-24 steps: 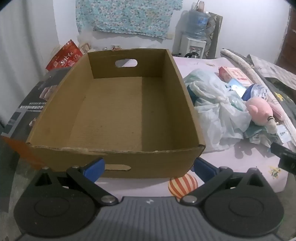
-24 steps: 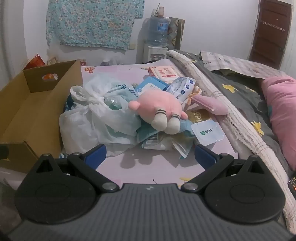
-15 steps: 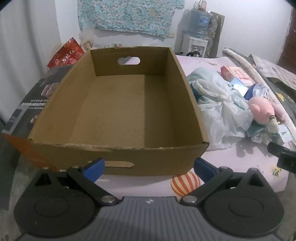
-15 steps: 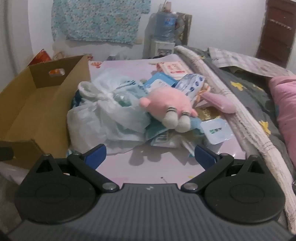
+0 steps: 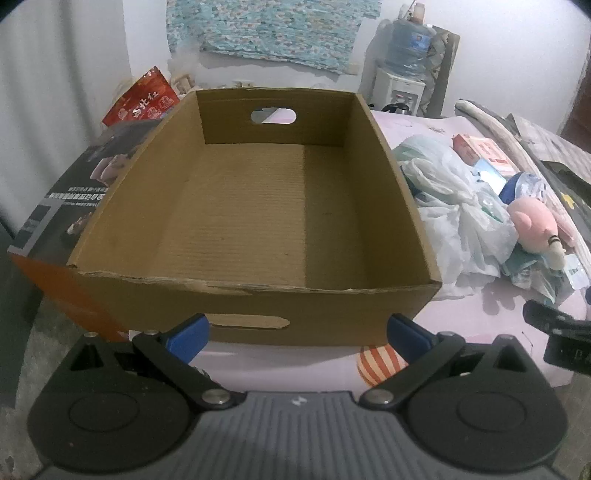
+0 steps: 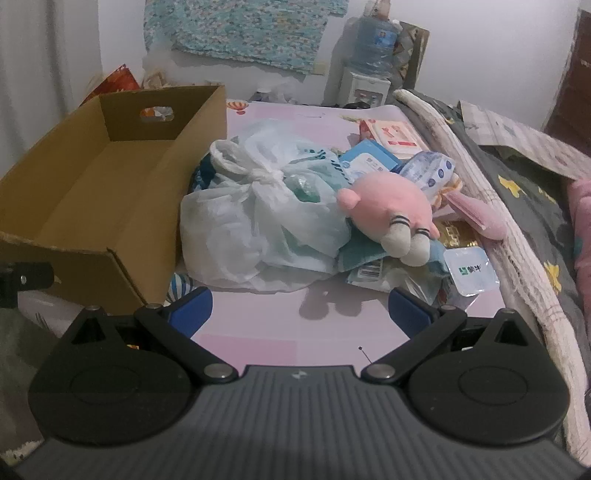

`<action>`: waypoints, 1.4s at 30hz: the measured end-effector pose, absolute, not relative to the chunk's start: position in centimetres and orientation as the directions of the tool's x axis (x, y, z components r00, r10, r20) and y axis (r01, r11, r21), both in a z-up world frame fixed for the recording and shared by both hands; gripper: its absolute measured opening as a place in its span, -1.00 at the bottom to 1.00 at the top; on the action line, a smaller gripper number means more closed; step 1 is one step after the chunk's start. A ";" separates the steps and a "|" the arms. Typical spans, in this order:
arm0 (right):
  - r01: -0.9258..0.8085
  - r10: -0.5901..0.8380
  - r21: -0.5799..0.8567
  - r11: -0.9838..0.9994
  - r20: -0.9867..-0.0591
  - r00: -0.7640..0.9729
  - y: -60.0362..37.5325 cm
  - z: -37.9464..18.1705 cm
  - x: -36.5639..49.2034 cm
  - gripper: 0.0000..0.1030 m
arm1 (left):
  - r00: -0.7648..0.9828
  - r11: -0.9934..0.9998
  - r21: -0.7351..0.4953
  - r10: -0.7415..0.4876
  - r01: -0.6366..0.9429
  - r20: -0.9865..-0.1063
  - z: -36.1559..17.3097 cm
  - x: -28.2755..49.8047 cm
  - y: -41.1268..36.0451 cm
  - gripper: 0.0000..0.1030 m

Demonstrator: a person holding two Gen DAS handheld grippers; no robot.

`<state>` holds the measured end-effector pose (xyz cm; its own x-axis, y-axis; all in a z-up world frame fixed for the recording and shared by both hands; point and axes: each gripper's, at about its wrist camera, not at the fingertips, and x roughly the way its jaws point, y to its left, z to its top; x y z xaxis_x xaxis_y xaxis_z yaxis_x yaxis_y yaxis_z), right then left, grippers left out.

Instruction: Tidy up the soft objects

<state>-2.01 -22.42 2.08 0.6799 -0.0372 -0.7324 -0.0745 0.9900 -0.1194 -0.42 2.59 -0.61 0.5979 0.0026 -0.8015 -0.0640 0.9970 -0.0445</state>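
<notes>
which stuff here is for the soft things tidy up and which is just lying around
For the job:
- cardboard box, nothing in it
- pink plush toy
- tied plastic bag
- soft packets in the pile

Just lying about:
- water dispenser
- red bag behind the box
- patterned cloth on the wall
- grey blanket

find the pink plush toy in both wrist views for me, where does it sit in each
Left wrist view: the pink plush toy lies at the far right edge, beyond the white plastic bag.
Right wrist view: the toy lies right of centre, leaning against the same bag.
Shared landmark: the cardboard box, left of the bag in both views.
</notes>
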 end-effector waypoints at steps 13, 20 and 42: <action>-0.119 -0.039 -0.161 0.980 -0.737 0.675 -21.3 1.6 -1.8 0.98 | 0.591 0.995 -0.045 0.018 -0.092 -0.807 -0.8 -0.1 3.2 1.00; -0.133 -0.036 -0.169 0.977 -0.739 0.673 -20.9 1.5 -1.6 0.98 | 0.590 0.995 -0.038 0.026 -0.096 -0.807 -0.6 0.0 3.2 1.00; -0.123 -0.039 -0.163 0.979 -0.743 0.668 -21.1 1.2 -0.8 0.98 | 0.586 0.995 -0.031 0.029 -0.092 -0.810 -0.6 0.1 3.1 1.00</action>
